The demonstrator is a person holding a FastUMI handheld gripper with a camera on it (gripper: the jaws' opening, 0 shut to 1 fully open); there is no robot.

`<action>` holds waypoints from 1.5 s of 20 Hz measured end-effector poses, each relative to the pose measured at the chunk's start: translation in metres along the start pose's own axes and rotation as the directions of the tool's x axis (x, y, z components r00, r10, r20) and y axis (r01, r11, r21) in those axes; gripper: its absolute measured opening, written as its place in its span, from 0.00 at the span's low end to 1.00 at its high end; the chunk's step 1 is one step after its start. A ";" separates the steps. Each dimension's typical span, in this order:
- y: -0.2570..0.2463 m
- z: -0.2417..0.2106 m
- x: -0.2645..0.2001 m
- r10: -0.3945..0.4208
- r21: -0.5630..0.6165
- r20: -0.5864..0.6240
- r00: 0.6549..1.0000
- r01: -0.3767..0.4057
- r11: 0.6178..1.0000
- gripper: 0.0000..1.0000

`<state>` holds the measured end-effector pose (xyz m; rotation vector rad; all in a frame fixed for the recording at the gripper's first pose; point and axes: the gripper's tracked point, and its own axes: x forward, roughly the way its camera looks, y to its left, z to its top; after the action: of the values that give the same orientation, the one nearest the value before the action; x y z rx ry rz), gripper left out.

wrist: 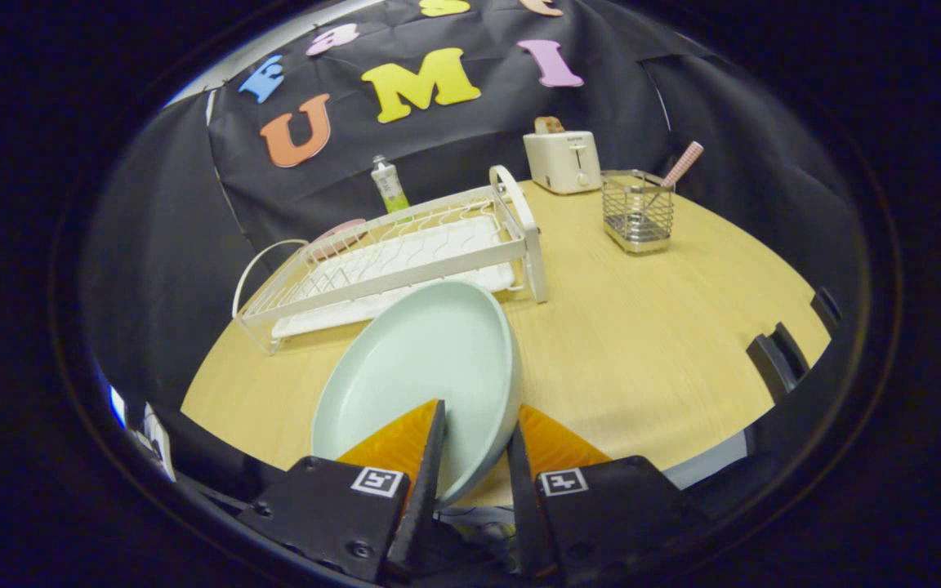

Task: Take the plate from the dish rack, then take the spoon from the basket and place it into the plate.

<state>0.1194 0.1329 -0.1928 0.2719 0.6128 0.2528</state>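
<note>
Between the fingers: the plate (425, 367), pale green, pinched by its near rim, both fingers pressing, one on the inner face, one outside. Gripper (474, 445) clamped on it. Plate hangs tilted over the table (650, 343), just in front of the rack (405, 253). Looks stiff, glazed, likely slippery and breakable; a rim hold leaves it lever-heavy, so set down gently. Spoon (681, 166) stands in the basket (638, 212) beyond; its slim handle is the place to grip.

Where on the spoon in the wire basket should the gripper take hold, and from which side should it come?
Grip the spoon by its handle, which leans out above the wire basket rim; come from above. The bowl end is hidden inside. The gripper now holds the plate rim.
</note>
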 end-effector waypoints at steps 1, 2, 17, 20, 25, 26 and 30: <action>-0.001 0.001 0.001 -0.005 0.005 -0.005 1.000 0.005 1.000 0.47; -0.005 0.001 0.001 -0.030 -0.011 0.001 1.000 0.030 0.999 0.49; -0.057 0.076 -0.012 -0.090 -0.127 0.312 0.946 0.135 0.983 0.99; -0.101 0.108 -0.008 -0.119 -0.053 0.373 0.920 0.149 0.987 0.99; -0.185 0.159 0.004 -0.225 0.029 0.423 0.877 0.235 0.971 1.00; -0.198 0.171 0.007 -0.242 0.025 0.426 0.872 0.256 0.966 1.00; -0.224 0.209 0.021 -0.238 -0.006 0.425 0.874 0.265 0.964 1.00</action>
<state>0.2944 -0.1064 -0.1120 0.1736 0.2044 -0.0425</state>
